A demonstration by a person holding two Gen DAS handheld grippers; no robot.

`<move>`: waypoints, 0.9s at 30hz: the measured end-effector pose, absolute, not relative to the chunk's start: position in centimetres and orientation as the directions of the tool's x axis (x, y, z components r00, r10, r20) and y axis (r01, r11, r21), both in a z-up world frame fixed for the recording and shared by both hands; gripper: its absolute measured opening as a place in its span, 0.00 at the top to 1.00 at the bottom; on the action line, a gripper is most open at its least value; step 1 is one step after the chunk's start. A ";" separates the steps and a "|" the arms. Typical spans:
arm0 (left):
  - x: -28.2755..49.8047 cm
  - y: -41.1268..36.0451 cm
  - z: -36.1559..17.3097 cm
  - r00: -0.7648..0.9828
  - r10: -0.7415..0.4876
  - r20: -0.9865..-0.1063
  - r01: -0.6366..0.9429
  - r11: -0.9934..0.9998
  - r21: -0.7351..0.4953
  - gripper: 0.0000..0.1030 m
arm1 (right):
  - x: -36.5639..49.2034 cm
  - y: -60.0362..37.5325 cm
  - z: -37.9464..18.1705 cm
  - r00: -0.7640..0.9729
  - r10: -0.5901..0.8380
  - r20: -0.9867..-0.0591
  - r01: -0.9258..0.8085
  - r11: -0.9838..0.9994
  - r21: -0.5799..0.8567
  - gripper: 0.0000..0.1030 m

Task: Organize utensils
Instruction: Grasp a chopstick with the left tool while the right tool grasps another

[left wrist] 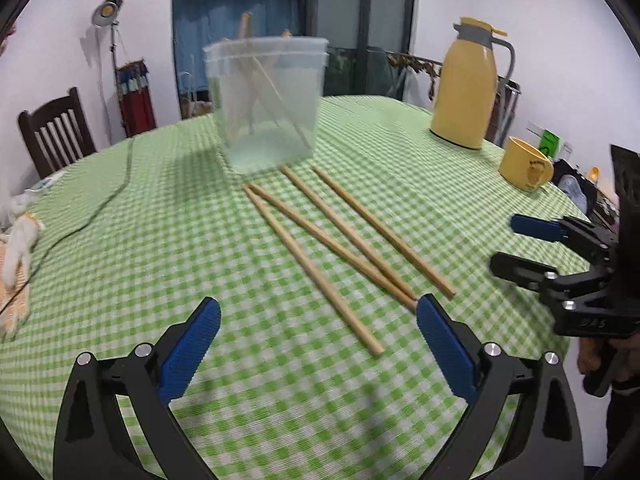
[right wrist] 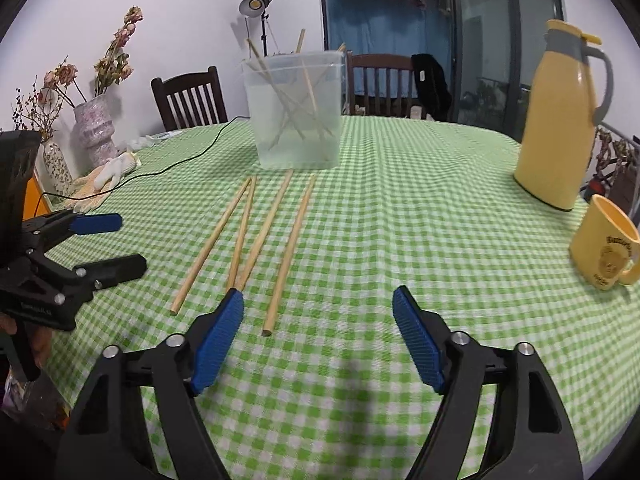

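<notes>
Several wooden chopsticks (left wrist: 312, 270) (right wrist: 290, 256) lie loose on the green checked tablecloth (left wrist: 160, 240) (right wrist: 420, 220), fanned out in front of a clear plastic tub (left wrist: 268, 108) (right wrist: 296, 112). The tub holds several more chopsticks standing at angles. My left gripper (left wrist: 318, 302) (right wrist: 131, 242) hovers open over the near ends of the loose chopsticks, with nothing between its blue pads. To their right, low over the cloth, my right gripper (right wrist: 318, 293) (left wrist: 506, 242) is open and empty; its left pad is near the tips of two chopsticks.
A yellow thermos jug (left wrist: 464, 88) (right wrist: 560, 120) and a yellow mug (left wrist: 524, 164) (right wrist: 604, 240) stand at the right. A black cable (left wrist: 120, 184) and white gloves (right wrist: 104, 176) lie at the left. Vases of dried flowers (right wrist: 94, 132) and wooden chairs (right wrist: 188, 96) stand beyond the table.
</notes>
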State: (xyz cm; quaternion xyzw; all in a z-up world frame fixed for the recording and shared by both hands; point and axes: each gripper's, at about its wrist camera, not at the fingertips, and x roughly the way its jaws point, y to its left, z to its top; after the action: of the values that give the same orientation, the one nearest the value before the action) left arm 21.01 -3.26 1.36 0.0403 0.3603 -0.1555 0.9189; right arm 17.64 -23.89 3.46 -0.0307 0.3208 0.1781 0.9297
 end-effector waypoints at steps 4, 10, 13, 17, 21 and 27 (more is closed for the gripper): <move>21.7 -5.2 -0.2 0.639 -0.261 -0.724 0.380 0.925 0.002 0.17 | 18.8 -23.0 2.4 0.694 0.327 -0.642 -0.370 0.926 0.072 0.47; 23.1 -5.8 -2.2 0.577 -0.237 -0.781 0.395 0.918 0.014 0.37 | 19.8 -21.5 1.7 0.663 0.331 -0.671 -0.397 0.916 0.059 0.60; 23.0 -6.3 -2.6 0.575 -0.233 -0.784 0.418 0.908 0.037 0.43 | 20.0 -21.1 1.4 0.651 0.319 -0.688 -0.403 0.914 0.042 0.71; 23.2 -6.0 -2.6 0.567 -0.231 -0.790 0.422 0.906 0.038 0.57 | 20.3 -20.9 1.1 0.632 0.319 -0.707 -0.410 0.911 0.044 0.74; 23.0 -3.9 -2.3 0.581 -0.179 -0.794 0.353 0.935 0.047 0.73 | 20.5 -21.0 1.0 0.627 0.317 -0.711 -0.403 0.914 0.052 0.79; 22.5 -0.7 -1.5 0.583 -0.199 -0.788 0.279 0.960 -0.036 0.67 | 20.5 -22.2 1.0 0.645 0.271 -0.714 -0.349 0.936 0.040 0.81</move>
State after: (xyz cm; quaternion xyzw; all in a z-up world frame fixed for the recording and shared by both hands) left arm 22.55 -0.74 -1.50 0.0456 0.4366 -0.1346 0.8884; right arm 20.51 -22.17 1.02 -0.0508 0.3846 0.1714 0.9056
